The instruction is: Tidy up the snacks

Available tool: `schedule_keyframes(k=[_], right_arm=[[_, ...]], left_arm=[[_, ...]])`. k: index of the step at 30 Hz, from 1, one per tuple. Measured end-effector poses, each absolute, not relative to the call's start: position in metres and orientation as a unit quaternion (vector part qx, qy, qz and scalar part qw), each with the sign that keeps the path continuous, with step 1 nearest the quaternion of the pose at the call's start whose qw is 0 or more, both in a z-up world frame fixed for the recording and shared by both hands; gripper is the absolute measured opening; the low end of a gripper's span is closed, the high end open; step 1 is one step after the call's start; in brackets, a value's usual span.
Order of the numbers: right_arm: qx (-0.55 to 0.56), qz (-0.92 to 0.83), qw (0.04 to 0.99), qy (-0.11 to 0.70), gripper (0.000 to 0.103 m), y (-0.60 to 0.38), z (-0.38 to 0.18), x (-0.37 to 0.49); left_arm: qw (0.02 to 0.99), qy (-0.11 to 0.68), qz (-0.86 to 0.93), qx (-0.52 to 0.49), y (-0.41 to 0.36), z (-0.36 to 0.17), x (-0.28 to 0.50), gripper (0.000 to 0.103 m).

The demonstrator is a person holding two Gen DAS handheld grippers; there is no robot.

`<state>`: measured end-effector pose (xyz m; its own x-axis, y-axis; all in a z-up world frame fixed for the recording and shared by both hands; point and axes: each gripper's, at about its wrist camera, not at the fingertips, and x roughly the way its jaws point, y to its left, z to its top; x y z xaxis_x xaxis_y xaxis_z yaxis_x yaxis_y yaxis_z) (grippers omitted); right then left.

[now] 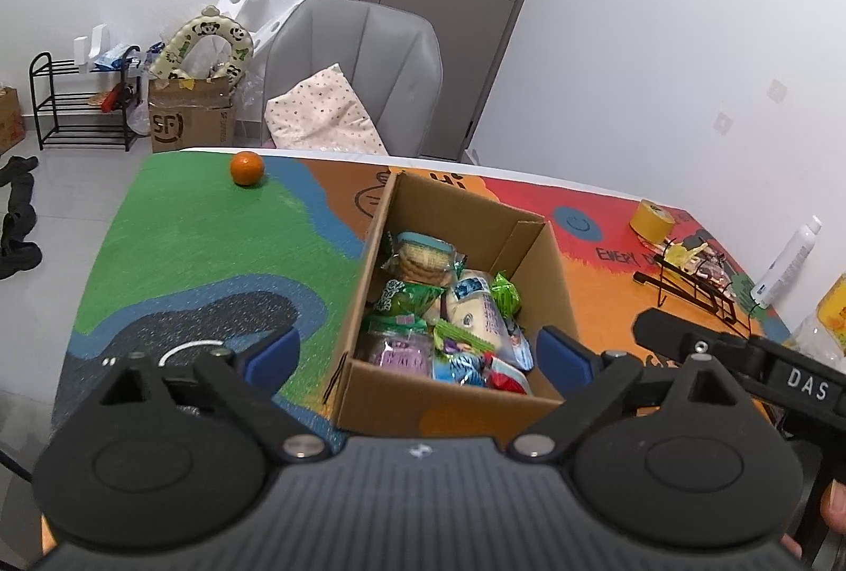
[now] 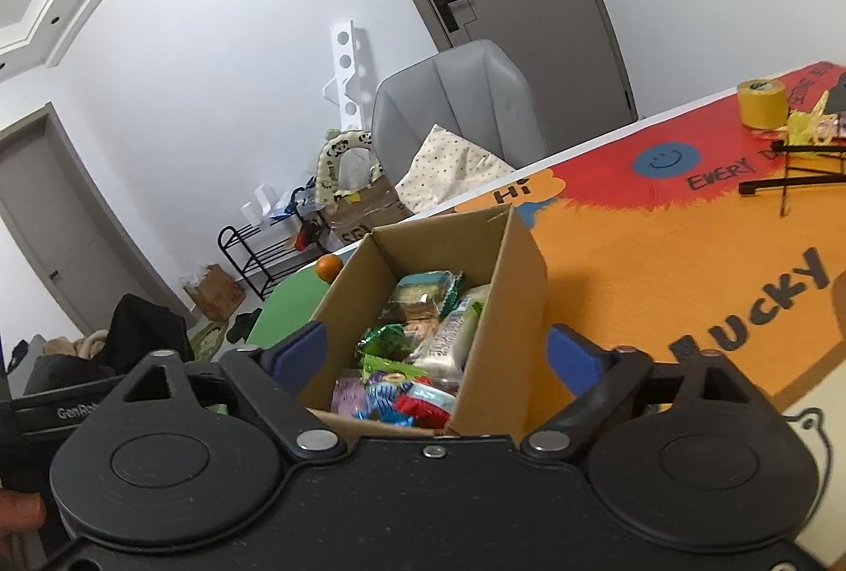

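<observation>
An open cardboard box [image 1: 365, 275] stands on the colourful table mat, filled with several wrapped snacks [image 1: 449, 312]: a biscuit pack, green packets, a white bag, purple and red wrappers. My left gripper [image 1: 417, 354] is open and empty, its blue pads either side of the box's near end. My right gripper [image 2: 436, 354] is open and empty, hovering over the same box [image 2: 507, 285], with snacks [image 2: 417, 349] showing between its fingers. The right gripper's body shows in the left wrist view [image 1: 740, 359].
An orange [image 1: 247, 168] lies at the far left of the mat. A yellow tape roll [image 1: 653, 219], a black wire rack [image 1: 692, 285] and a white bottle [image 1: 788, 261] stand to the right. A grey chair [image 1: 365, 68] sits behind the table.
</observation>
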<state>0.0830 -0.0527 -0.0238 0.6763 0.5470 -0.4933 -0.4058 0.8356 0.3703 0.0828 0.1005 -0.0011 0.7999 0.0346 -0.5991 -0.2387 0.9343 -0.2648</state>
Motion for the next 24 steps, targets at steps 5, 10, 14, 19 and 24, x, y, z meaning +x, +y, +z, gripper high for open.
schedule_keyframes(k=[5,10,14,19,24], right_arm=[[0.120,0.257,0.913,0.293,0.103,-0.065,-0.016,0.068],[0.137,0.264,0.909,0.293,0.103,-0.077,-0.011,0.058],[0.132,0.259,0.911,0.292,0.103,-0.082,-0.007,0.050],[0.116,0.253,0.916,0.289,0.103,-0.090,-0.004,0.036],[0.105,0.246,0.921,0.282,0.103,-0.100,0.002,0.019]], left_arm=[[0.938,0.300,0.081,-0.155,0.095,0.005,0.065,0.099],[0.942,0.292,0.081,-0.147,0.088,0.011,0.048,0.100],[0.942,0.294,0.079,-0.143,0.083,0.010,0.034,0.101],[0.941,0.299,0.081,-0.139,0.078,0.010,0.019,0.101],[0.944,0.292,0.076,-0.136,0.072,0.013,0.002,0.101]])
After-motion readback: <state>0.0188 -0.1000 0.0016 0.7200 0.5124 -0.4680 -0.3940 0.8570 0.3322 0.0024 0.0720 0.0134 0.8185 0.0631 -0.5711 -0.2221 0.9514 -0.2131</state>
